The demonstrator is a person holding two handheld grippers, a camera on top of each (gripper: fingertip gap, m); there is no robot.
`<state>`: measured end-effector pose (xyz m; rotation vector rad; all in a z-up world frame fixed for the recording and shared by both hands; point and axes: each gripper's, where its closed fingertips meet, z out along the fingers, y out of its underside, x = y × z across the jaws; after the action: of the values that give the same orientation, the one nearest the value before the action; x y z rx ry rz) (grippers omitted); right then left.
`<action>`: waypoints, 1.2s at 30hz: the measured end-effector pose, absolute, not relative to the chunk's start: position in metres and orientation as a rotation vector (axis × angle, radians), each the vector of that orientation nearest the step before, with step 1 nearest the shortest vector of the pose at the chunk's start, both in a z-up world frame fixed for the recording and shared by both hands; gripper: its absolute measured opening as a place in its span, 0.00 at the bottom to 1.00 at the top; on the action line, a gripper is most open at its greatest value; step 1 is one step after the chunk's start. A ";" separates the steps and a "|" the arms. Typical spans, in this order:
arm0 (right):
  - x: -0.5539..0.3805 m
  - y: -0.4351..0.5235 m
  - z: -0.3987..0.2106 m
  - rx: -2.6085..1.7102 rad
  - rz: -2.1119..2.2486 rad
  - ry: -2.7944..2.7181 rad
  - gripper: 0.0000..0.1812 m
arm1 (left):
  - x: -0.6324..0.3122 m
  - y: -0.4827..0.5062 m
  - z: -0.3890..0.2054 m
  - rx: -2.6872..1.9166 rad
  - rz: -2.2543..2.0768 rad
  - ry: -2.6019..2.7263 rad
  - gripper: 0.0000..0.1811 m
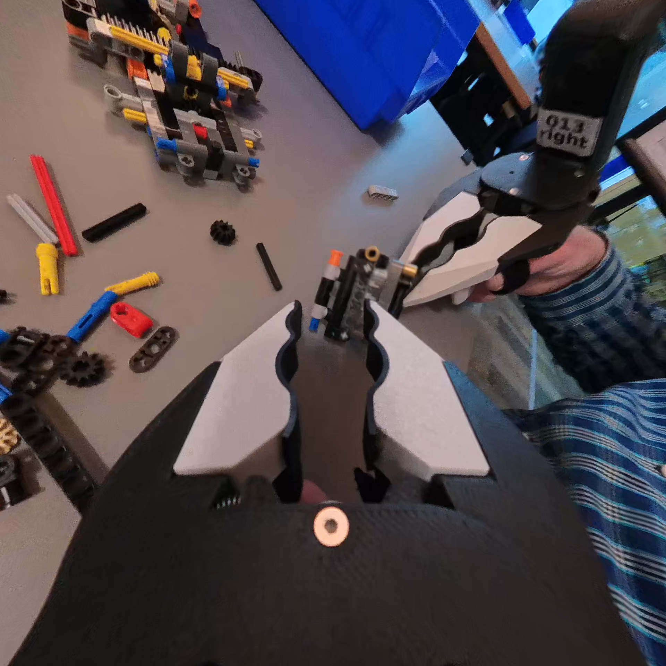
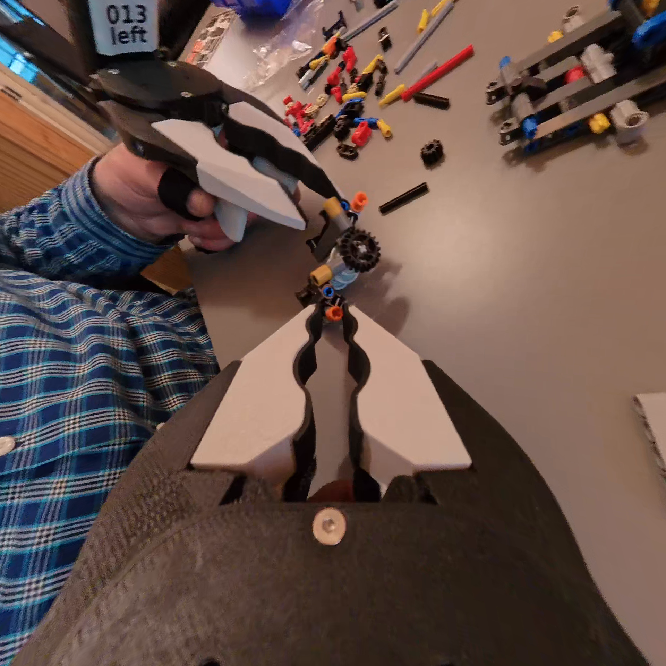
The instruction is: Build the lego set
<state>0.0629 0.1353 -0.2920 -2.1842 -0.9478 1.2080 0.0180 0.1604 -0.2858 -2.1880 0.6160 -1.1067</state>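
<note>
Both grippers clamped on one small lego sub-assembly (image 1: 355,292), held just above the grey table (image 1: 317,173).

Left to right in the left wrist view: loose parts at the left edge – grey axle (image 1: 31,218), red axle (image 1: 53,205), yellow pin (image 1: 47,268), blue pin (image 1: 92,317), red connector (image 1: 131,319), black gears (image 1: 84,368). Larger lego chassis (image 1: 173,93) sits at top left, well apart from the grippers. Centre: left gripper (image 1: 333,319), jaws part-closed with a moderate gap, tips pinching the near end of the sub-assembly. Short black axle (image 1: 269,266) lies just left of it. Right: right gripper (image 1: 420,265), jaws nearly together, pinching the far tan-pin end. In the right wrist view, right gripper (image 2: 333,313) tips close on an orange pin (image 2: 333,312); black gear (image 2: 359,250) of the sub-assembly sits between the two grippers.
</note>
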 end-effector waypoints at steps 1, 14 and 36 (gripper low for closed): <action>0.065 0.138 -0.293 -2.184 1.183 -0.947 0.06 | 0.018 0.161 -0.289 -2.197 -1.072 0.637 0.18; 0.098 0.158 -0.267 -2.008 0.926 -0.950 0.19 | -0.004 0.153 -0.272 -2.033 -0.859 0.774 0.21; 0.079 0.152 -0.303 -1.831 0.416 -1.479 0.21 | 0.039 0.147 -0.301 -1.943 -0.436 1.202 0.34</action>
<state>0.0794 0.1521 -0.3030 -1.8312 -1.4788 0.4161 0.0390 0.1467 -0.3010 -1.9429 1.2019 -0.4358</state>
